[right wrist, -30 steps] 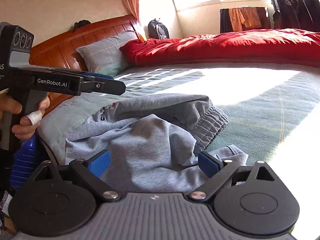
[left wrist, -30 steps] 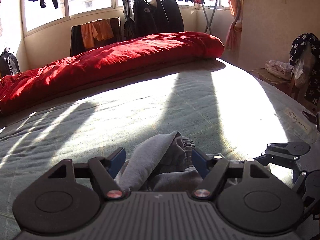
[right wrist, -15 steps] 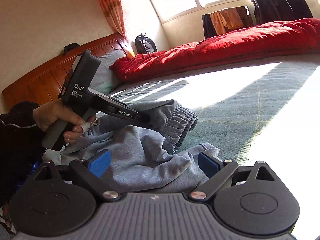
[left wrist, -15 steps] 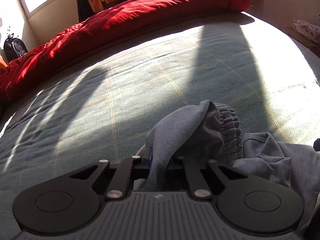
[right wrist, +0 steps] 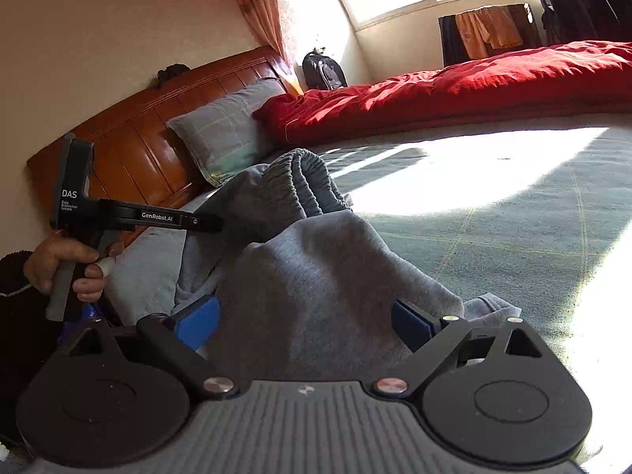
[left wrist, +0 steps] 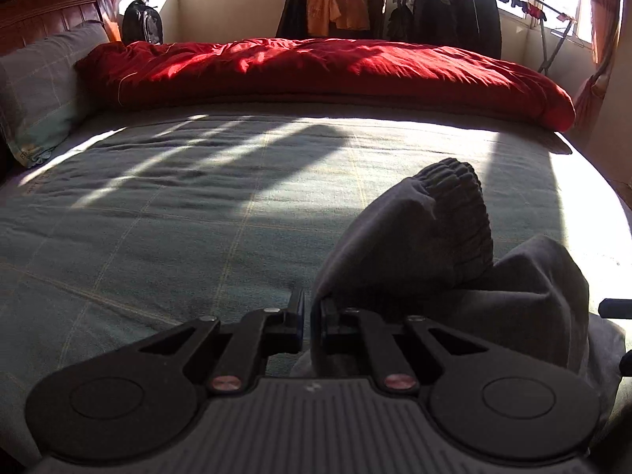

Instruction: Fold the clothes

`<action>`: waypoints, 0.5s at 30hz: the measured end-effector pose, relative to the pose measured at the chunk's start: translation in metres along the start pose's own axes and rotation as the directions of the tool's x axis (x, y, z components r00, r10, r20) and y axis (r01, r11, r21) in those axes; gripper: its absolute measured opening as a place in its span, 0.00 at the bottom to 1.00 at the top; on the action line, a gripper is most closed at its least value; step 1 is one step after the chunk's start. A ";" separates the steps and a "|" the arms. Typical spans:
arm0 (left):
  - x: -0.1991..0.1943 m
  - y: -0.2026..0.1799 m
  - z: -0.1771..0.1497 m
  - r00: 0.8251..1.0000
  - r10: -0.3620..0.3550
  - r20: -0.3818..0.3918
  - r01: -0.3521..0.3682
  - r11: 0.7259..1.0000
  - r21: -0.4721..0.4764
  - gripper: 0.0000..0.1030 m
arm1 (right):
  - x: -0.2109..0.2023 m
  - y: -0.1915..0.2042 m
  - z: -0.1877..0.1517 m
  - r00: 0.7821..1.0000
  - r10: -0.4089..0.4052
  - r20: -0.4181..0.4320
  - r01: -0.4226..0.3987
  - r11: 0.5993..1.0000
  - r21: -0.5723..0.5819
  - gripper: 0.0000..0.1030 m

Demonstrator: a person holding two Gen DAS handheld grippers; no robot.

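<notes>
The soft fleece sweatshirt [right wrist: 316,276] is plain mid-grey, its ribbed elastic hem [right wrist: 312,181] the same grey. The flat bedsheet [left wrist: 177,213] is dull blue-green, crossed by thin pale yellow lines in a wide check. The puffy quilted duvet [left wrist: 316,67] is solid bright red. The rectangular pillow [right wrist: 229,134] is grey-blue with a faint light grid. The panelled wooden headboard [right wrist: 150,130] is glossy reddish brown. The right gripper [right wrist: 304,320] is black with blue finger pads [right wrist: 197,322]; the left gripper [left wrist: 308,316] is black. Orange garments [left wrist: 335,14] hang by the window.

Black hand-held gripper [right wrist: 300,316], blue pads [right wrist: 197,322]
</notes>
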State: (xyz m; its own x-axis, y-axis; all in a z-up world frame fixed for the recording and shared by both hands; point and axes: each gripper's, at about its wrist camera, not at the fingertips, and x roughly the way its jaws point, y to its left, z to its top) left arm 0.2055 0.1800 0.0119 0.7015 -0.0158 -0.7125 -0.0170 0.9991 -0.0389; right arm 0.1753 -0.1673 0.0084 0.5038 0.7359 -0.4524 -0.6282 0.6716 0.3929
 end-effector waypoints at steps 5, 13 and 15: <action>-0.013 0.029 -0.018 0.999 -0.035 0.013 0.036 0.998 -0.046 0.07 | 0.013 0.020 0.009 0.999 -0.028 -0.018 0.027 0.998 -0.058 0.94; -0.007 0.004 0.003 0.988 -0.139 0.067 0.131 0.985 0.115 0.58 | 0.022 0.038 0.019 0.999 -0.036 0.002 0.036 0.997 -0.067 0.94; 0.009 -0.004 0.009 0.987 -0.154 0.048 0.146 0.980 0.137 0.58 | 0.025 0.039 0.016 0.999 -0.039 -0.013 0.038 0.997 -0.064 0.94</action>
State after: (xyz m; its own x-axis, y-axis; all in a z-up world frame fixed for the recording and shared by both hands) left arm 0.2187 0.1758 0.0116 0.7293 -0.1678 -0.6633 0.1836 0.9819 -0.0465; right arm 0.1729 -0.1211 0.0255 0.5202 0.7082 -0.4773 -0.6455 0.6920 0.3233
